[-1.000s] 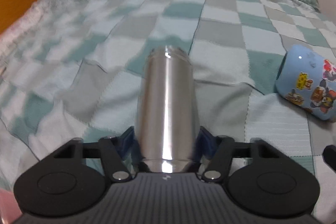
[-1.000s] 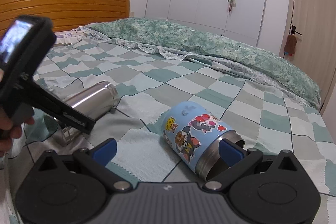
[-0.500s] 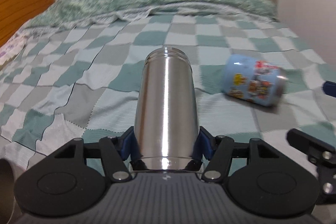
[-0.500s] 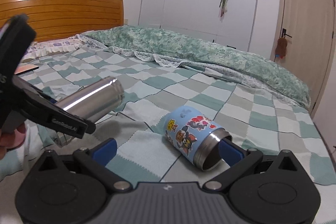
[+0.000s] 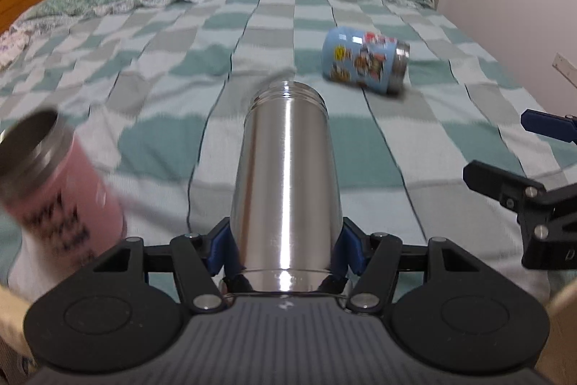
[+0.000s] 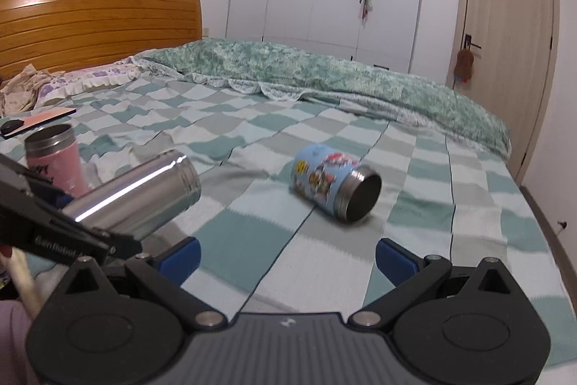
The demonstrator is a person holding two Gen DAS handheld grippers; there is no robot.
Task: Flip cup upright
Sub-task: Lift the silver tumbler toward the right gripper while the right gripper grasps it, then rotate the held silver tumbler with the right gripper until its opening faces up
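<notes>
My left gripper [image 5: 285, 249] is shut on a plain steel cup [image 5: 286, 179] near its base and holds it above the bed, mouth pointing away and tilted up; it also shows in the right wrist view [image 6: 139, 195]. A blue cartoon cup [image 6: 333, 181] lies on its side on the checked blanket, mouth toward the right; it shows in the left wrist view [image 5: 364, 65] too. My right gripper [image 6: 286, 257] is open and empty, short of the blue cup. A pink cup [image 6: 57, 157] stands upright at the left, also in the left wrist view [image 5: 54, 186].
The checked blanket [image 6: 414, 168] covers the bed, with a green quilt [image 6: 324, 74] bunched at the far side. A wooden headboard [image 6: 97, 24] and pillow stand far left. A flat pink item and a dark object [image 6: 10, 127] lie at the left edge. A door [image 6: 508, 60] is at right.
My left gripper has lifted and tilted the steel cup upward and swung left, bringing the pink cup into its view. My right gripper has pulled back from the blue cup.
</notes>
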